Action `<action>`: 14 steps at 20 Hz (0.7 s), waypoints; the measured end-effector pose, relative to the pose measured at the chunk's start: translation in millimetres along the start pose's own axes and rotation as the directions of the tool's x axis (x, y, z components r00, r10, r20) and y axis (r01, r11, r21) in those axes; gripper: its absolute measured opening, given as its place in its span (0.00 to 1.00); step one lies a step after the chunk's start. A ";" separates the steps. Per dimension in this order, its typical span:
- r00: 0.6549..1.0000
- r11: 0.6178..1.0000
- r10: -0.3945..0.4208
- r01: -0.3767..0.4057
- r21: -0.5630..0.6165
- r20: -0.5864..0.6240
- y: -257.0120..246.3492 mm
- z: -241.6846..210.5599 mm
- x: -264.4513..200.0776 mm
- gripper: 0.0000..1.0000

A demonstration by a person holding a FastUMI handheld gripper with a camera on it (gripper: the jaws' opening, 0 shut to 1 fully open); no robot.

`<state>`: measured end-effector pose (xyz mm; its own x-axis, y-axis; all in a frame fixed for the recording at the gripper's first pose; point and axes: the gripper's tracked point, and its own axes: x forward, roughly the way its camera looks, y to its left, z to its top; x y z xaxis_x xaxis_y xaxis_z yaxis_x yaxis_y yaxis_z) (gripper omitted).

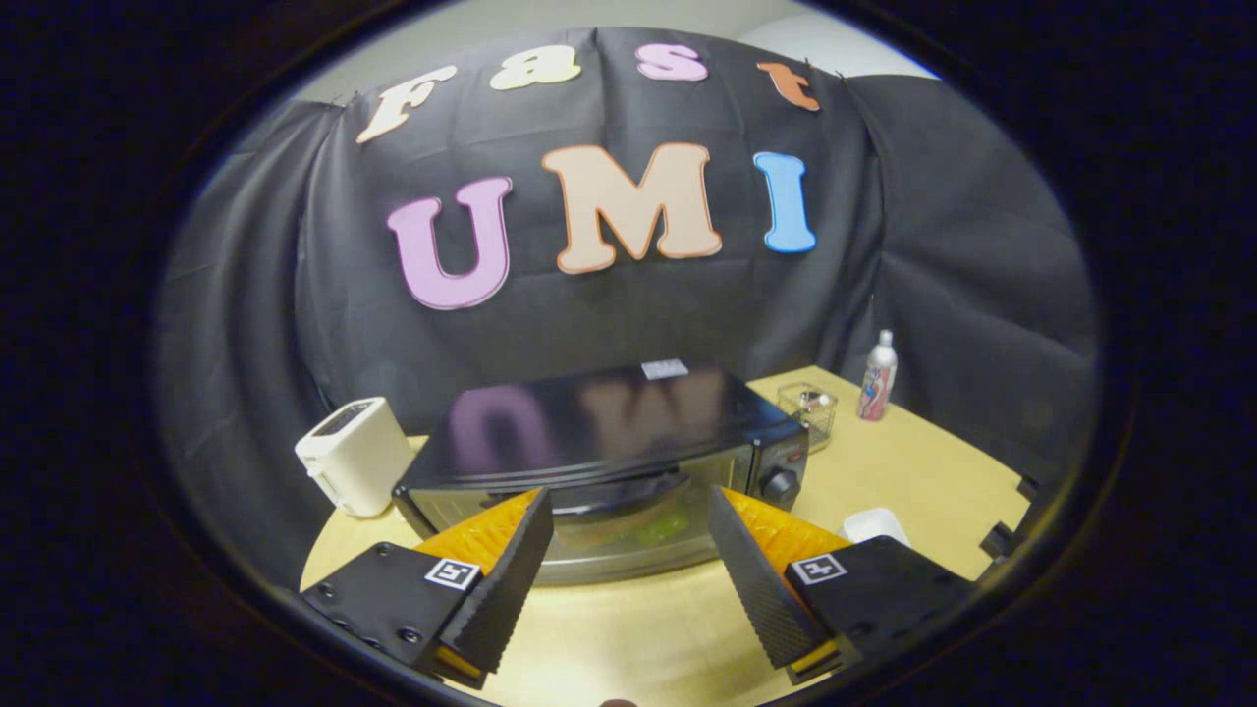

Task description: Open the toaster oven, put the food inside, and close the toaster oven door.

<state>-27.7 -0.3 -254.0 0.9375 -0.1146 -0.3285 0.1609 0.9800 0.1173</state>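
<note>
The toaster oven [609,442] sits just ahead of my fingers on the pale wooden table [913,471], its glossy black top mirroring the wall behind it. Its door [614,535] is shut, and through the glass I make out something green and something brownish inside, though I cannot tell exactly what the food is. The dark handle bar [614,491] runs across the top of the door, right in the gap between my fingertips and a little beyond them. My gripper [624,520] stands open, the two fingers spread well apart and holding nothing, neither one touching the oven as far as I can see; the table shows bare between them. Beyond my left finger, just beside the oven's left end, stands a white toaster [354,457] at the table's edge. On the oven's right end, just past my right finger, I see a round black knob [781,483] on the control panel. Farther off beyond the right finger, behind the oven's right corner, sits a small clear box [808,407] with some small thing inside that I cannot identify, and just beside that an upright bottle [877,378] with a white cap. Close by the outer side of my right finger lies a small white dish [874,523], partly hidden behind the finger's body. A small pale sticker [665,369] sits on the back of the oven's top.
</note>
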 end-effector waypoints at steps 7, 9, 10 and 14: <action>0.986 0.999 0.042 -0.044 0.008 0.159 3.6 103.2 -26.5 0.99; 0.981 0.998 0.052 -0.057 0.018 0.187 4.2 127.6 -34.3 0.99; 0.978 0.998 0.054 -0.059 0.019 0.201 4.8 138.6 -38.1 0.99; 0.966 0.998 0.061 -0.063 0.002 0.253 6.6 176.3 -49.9 0.98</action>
<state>-19.0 -16.8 -71.6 0.9931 -0.0921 -0.0728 0.1016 0.9850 0.1395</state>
